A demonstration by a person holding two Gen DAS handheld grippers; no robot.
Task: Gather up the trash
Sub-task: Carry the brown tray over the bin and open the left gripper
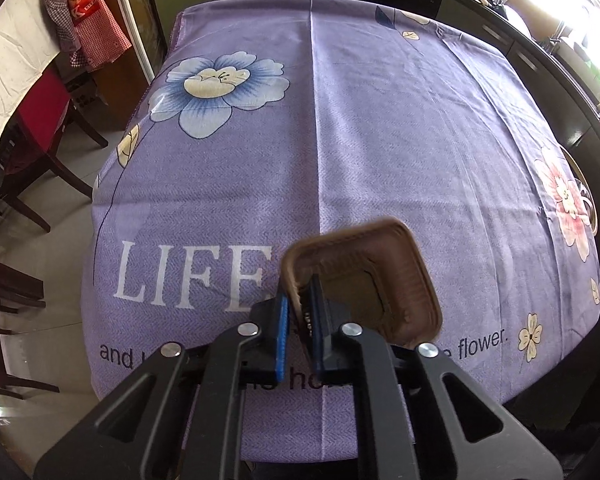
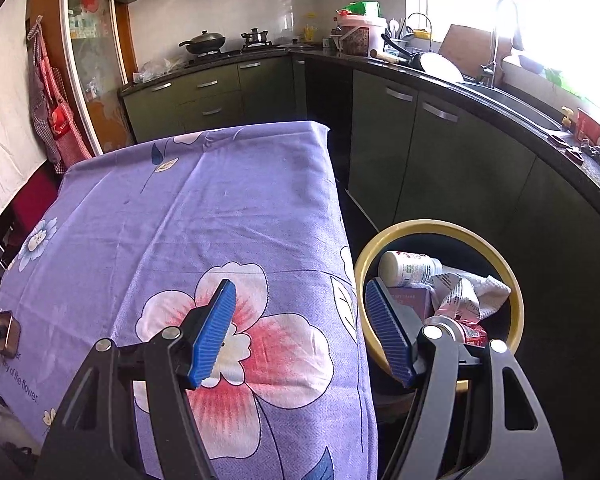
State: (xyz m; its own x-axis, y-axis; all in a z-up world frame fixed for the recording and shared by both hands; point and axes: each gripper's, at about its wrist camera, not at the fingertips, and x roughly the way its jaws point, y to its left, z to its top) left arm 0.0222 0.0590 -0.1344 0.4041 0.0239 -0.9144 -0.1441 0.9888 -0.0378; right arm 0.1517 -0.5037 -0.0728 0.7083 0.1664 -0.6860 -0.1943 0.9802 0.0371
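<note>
- Far left, left wrist view: wooden chairs with red seats stand on the tiled floor beside the table's left edge, with a strip of bare floor between them and the hanging cloth.
- Checked apron hangs at the back left, well apart from the table.
- Table is covered by a purple flowered cloth draping over every visible edge; the top is bare cloth from the near edge to the far edge, apart from the held item.
- Left gripper is clenched on a brown plastic tray: one finger inside the rim, one outside, pinching the tray's left wall. The tray stands tilted on edge, over the near middle of the table beside the printed word "LIFE"; whether it touches the cloth cannot be told.
- Right wrist view, far left edge: the same tray shows small over the near left part of the table.
- Right gripper is released, jaws wide apart and holding nothing. It straddles the table's right edge: left finger over the pink flower, right finger over the bin.
- Yellow-rimmed bin stands on the floor just beside the table's right edge, holding a white bottle, crumpled paper and a red can.
- Dark cabinets run along the right; a narrow dark aisle separates them from table and bin.
</note>
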